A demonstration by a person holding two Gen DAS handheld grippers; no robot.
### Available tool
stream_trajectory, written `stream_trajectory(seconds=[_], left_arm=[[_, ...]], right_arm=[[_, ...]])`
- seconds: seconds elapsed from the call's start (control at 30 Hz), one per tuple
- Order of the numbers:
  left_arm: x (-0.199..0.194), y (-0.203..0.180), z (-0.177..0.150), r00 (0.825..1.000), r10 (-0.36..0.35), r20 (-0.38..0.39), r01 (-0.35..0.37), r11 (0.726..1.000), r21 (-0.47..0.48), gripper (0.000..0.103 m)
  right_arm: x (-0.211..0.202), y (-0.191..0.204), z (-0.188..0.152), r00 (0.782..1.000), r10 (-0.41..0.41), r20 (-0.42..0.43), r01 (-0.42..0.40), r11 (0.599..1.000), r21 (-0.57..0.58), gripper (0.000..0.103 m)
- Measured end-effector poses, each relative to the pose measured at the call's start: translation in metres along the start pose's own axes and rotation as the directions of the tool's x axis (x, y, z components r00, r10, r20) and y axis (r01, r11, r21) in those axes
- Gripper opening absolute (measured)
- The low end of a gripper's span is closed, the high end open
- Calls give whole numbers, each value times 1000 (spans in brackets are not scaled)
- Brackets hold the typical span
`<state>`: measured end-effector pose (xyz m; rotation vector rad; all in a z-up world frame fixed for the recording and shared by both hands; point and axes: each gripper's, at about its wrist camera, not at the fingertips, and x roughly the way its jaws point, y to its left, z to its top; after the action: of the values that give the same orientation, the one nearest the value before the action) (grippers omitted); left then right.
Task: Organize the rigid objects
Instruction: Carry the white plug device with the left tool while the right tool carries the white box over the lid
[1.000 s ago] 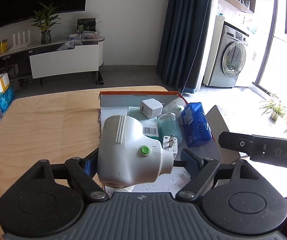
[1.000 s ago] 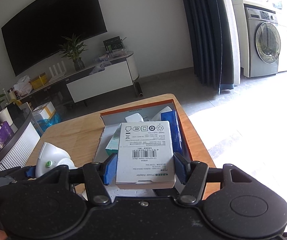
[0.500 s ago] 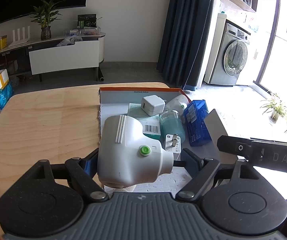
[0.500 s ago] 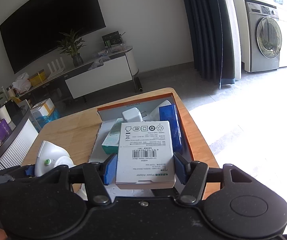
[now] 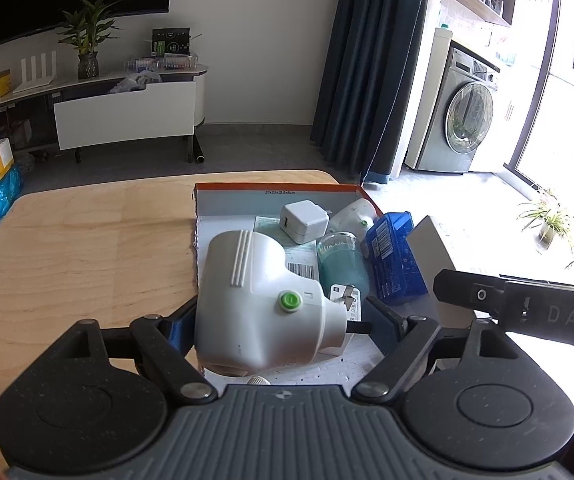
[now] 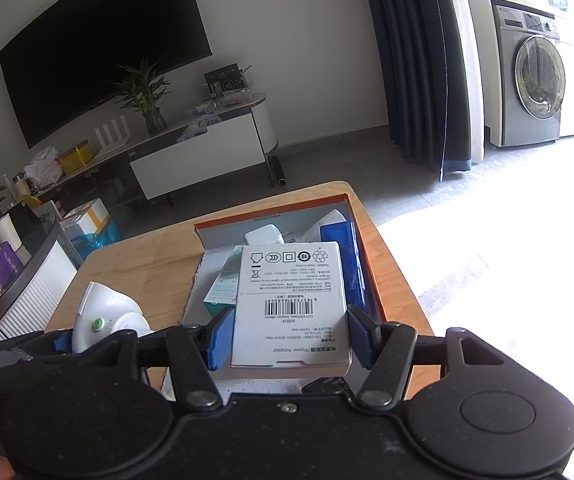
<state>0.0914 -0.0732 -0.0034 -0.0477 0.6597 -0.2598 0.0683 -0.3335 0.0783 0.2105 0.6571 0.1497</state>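
Observation:
My left gripper (image 5: 283, 320) is shut on a white plug adapter with a green button (image 5: 255, 300), held above the near left part of an orange-rimmed cardboard box (image 5: 275, 189). My right gripper (image 6: 289, 334) is shut on a white power adapter box (image 6: 291, 300), held over the same orange-rimmed box (image 6: 371, 272). Inside the box lie a white charger cube (image 5: 303, 221), a teal-capped clear container (image 5: 341, 262), a blue plastic case (image 5: 397, 264) and another white adapter (image 5: 355, 216). The left-held adapter also shows in the right wrist view (image 6: 103, 318).
The box sits at the right end of a wooden table (image 5: 79, 248). The right gripper's black body (image 5: 519, 312) crosses the right side of the left wrist view. Beyond the table are a TV cabinet (image 5: 127, 116), dark curtain and washing machine (image 5: 467, 120).
Both grippers have drawn back slightly from the box with their objects still held; the box looks a little farther away. Nothing was released.

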Motion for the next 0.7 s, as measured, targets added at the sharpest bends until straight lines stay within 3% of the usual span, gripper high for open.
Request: stream_trajectory(seconds=[0.7], left_arm=[[6,5,18,1000,-10,4,10,1000,5,85]], right_arm=[[3,4,22,1000,-4,12,4,1000,-14,71]])
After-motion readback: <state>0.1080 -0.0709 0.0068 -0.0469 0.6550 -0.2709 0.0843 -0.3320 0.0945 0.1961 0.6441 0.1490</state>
